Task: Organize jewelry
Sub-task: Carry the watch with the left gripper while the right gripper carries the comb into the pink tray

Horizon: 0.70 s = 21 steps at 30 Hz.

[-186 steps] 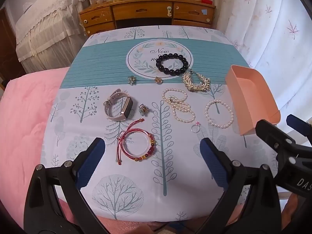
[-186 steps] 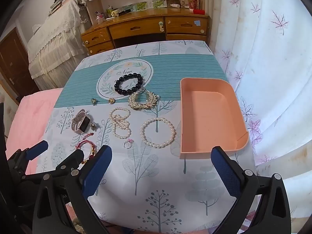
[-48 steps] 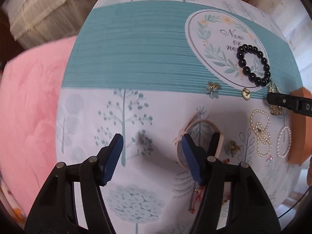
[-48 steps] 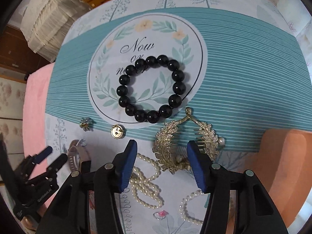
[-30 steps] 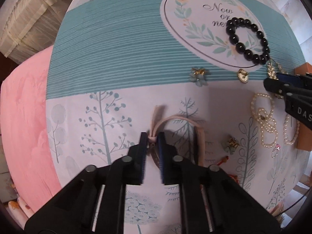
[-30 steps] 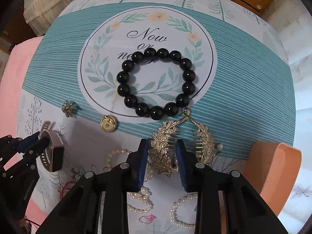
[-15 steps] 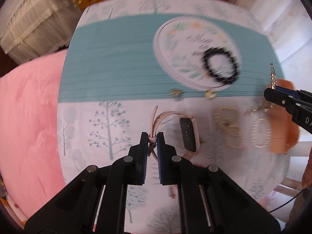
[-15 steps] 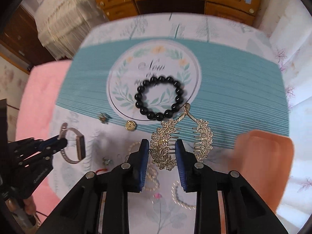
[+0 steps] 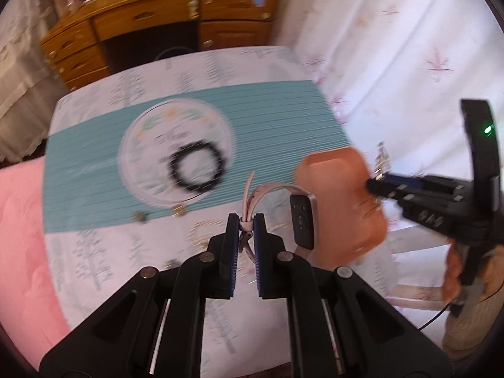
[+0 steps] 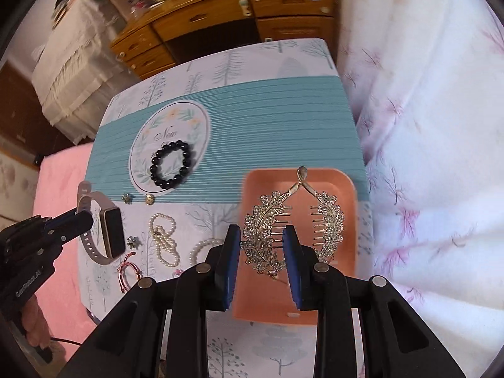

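My left gripper is shut on the strap of a pink smart watch and holds it in the air, left of the peach tray. The watch also shows in the right wrist view. My right gripper is shut on one leaf of a gold leaf-shaped hair comb and holds it above the peach tray. A black bead bracelet lies on the round print of the tablecloth.
Pearl strands, a pearl bracelet, a red cord bracelet, two small earrings and a gold charm lie on the cloth. A wooden desk stands behind the table. A white curtain hangs at the right.
Both grippers have risen and moved right. The watch now hangs beside the tray, and the hair comb has gone from the table's middle to above the tray.
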{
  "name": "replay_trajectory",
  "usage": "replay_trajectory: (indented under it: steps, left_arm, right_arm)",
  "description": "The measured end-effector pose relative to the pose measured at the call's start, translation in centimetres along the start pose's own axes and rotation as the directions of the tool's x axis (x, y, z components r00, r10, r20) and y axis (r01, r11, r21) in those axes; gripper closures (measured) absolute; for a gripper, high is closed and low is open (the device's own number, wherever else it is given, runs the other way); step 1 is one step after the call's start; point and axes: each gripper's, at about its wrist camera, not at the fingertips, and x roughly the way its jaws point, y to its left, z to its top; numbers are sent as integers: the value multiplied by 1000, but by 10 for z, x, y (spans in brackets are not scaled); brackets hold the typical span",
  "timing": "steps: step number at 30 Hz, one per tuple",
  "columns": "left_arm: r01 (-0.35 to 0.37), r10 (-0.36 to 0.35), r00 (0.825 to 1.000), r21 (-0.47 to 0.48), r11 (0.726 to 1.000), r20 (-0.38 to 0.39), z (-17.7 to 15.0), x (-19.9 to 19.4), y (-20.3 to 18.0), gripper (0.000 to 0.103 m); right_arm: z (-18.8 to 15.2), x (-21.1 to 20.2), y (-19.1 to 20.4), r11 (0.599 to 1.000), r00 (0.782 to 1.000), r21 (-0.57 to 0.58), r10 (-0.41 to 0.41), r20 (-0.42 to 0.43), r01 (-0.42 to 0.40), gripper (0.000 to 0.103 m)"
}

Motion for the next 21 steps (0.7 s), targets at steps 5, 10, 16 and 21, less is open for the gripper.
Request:
replay_trajectory:
  steps: [5,10,16,21]
  left_arm:
    - [40,-40,999,-2,999,6,16,10,-32,96]
    - [50,-50,999,-14,999,-5,27,28,-45,96]
    - [64,-64,997,-12,998,-31,32,55,-55,96]
    - [78,-79,995,-7,997,-57,33,83,-68,96]
  right_arm:
    - [-11,15,-23,999,999,34,39,-32,-38,76]
    - [-23,61,-23,996,994,60,67,-88,-62,76]
    - [-50,111,-28,996,984,79,42,-175,-29,76]
    - [-70,133,-30,997,977,74,1,-214,15,75]
